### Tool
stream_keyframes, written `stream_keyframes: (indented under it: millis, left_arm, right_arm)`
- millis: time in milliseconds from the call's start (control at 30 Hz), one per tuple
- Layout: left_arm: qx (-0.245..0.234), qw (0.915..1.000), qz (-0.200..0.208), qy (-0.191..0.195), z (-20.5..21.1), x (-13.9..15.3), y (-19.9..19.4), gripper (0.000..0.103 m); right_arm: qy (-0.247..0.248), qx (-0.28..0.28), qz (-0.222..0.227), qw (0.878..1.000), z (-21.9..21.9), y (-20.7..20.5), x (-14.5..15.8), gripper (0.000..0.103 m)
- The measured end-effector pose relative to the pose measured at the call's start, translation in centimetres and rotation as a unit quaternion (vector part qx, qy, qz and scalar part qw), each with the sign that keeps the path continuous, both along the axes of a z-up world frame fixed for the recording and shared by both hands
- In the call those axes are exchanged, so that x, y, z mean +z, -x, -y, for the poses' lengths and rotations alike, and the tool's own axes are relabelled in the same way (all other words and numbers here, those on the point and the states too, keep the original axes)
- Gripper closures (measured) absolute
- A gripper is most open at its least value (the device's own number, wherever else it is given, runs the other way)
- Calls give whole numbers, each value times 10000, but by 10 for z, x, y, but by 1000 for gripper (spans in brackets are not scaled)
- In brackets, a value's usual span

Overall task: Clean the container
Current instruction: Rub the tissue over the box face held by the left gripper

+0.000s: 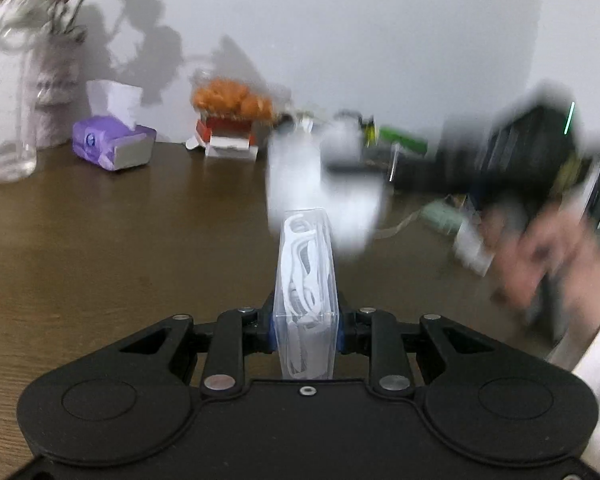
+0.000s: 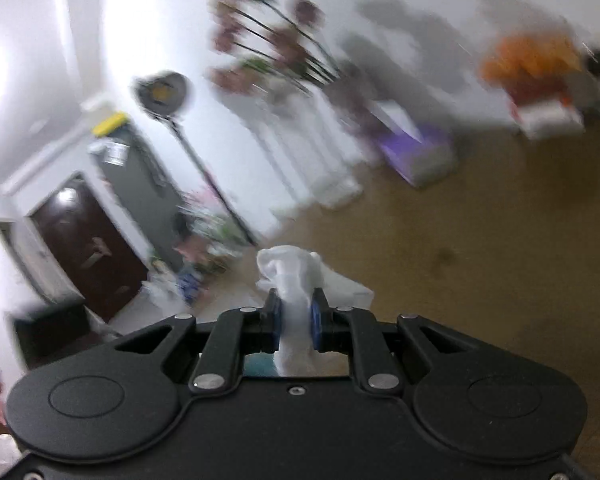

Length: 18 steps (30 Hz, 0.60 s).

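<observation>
The left gripper [image 1: 305,320] pinches a clear floss-pick container [image 1: 305,280], held edge-on above the wooden table [image 1: 100,240]. The right gripper [image 2: 296,320] pinches a white tissue [image 2: 296,276]. Step in hand: wiping. Next, press the tissue against a container face.

Both wrist views low, close over table [image 1: 100,240]; share tissue pack [image 1: 112,142].

one clear container [image 1: 305,280], one white tissue [image 2: 296,280], one tissue pack [image 1: 112,142], one vase [image 1: 14,100]
</observation>
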<state>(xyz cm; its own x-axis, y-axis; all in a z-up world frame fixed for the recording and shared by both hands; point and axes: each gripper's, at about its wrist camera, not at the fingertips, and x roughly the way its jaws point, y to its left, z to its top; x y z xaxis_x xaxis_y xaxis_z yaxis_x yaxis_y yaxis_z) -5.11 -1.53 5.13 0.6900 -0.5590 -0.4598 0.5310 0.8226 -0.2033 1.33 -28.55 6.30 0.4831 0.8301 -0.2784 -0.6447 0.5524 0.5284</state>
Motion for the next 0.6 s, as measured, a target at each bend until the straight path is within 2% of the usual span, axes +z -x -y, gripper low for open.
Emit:
stream_keyframes:
  millis: [33, 100, 200, 300, 367, 467, 533, 600]
  left_arm:
    - [-10, 9998, 37, -171, 5, -3, 1, 78]
    - [40, 9993, 99, -351, 10, -4, 0, 78]
    - [102, 9976, 252, -641, 14, -1, 1, 78]
    - [112, 9947, 377, -948, 16, -1, 8, 78]
    - [132, 9932, 412, -1080, 15, -3, 11, 78]
    - [222, 9920, 407, -1175, 18, -4, 6, 78]
    - [237, 9920, 408, -1168, 19, -4, 3, 78]
    - [211, 9921, 430, -1160, 19, -3, 3, 78]
  right_arm:
    - [-79, 138, 154, 9998, -2, 4, 11, 88]
    - [90, 514, 317, 9981, -16, 12, 27, 88]
    - [816, 1282, 412, 9875, -49, 28, 26, 88]
    - [1716, 973, 816, 9769, -57, 34, 19, 88]
    - [1779, 373, 842, 9797, -44, 24, 21, 88]
    - [1937, -65, 1026, 9757, -39, 22, 26, 88]
    - [1957, 483, 1226, 9718, -54, 40, 27, 88]
    - [2197, 1023, 1465, 9591, -73, 57, 24, 88]
